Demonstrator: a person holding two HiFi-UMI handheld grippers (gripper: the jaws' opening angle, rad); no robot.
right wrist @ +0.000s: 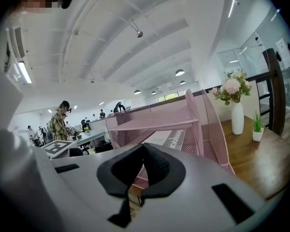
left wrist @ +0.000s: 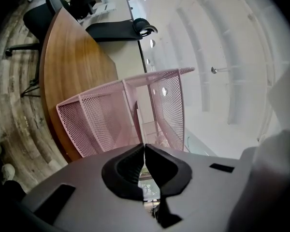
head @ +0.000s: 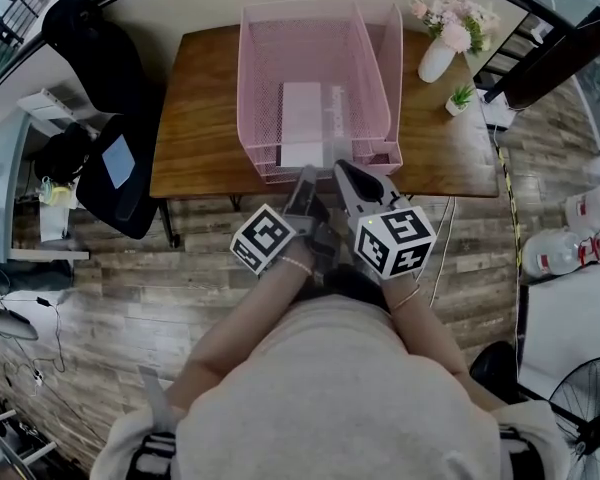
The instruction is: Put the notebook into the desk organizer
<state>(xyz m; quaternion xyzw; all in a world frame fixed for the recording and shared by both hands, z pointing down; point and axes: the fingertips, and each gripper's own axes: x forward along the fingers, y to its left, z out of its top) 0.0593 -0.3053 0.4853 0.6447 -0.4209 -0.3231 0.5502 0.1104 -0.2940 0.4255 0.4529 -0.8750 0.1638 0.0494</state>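
A pink mesh desk organizer [head: 252,78] [left wrist: 97,121] [right wrist: 157,121] stands on the wooden desk [head: 195,118]. A white notebook [head: 302,118] [right wrist: 167,138] lies flat inside it on a lower tray. My left gripper [head: 306,175] [left wrist: 144,148] and right gripper [head: 343,168] [right wrist: 143,148] hover side by side at the desk's front edge, just in front of the organizer. On each gripper the jaws are pressed together and hold nothing.
A white vase of pink flowers [head: 438,53] [right wrist: 237,115] and a small potted plant [head: 461,98] stand on the desk's right part. A black chair [head: 110,118] is left of the desk, with a fan [head: 580,423] and shoes [head: 570,238] on the floor to the right. People [right wrist: 60,122] stand far off.
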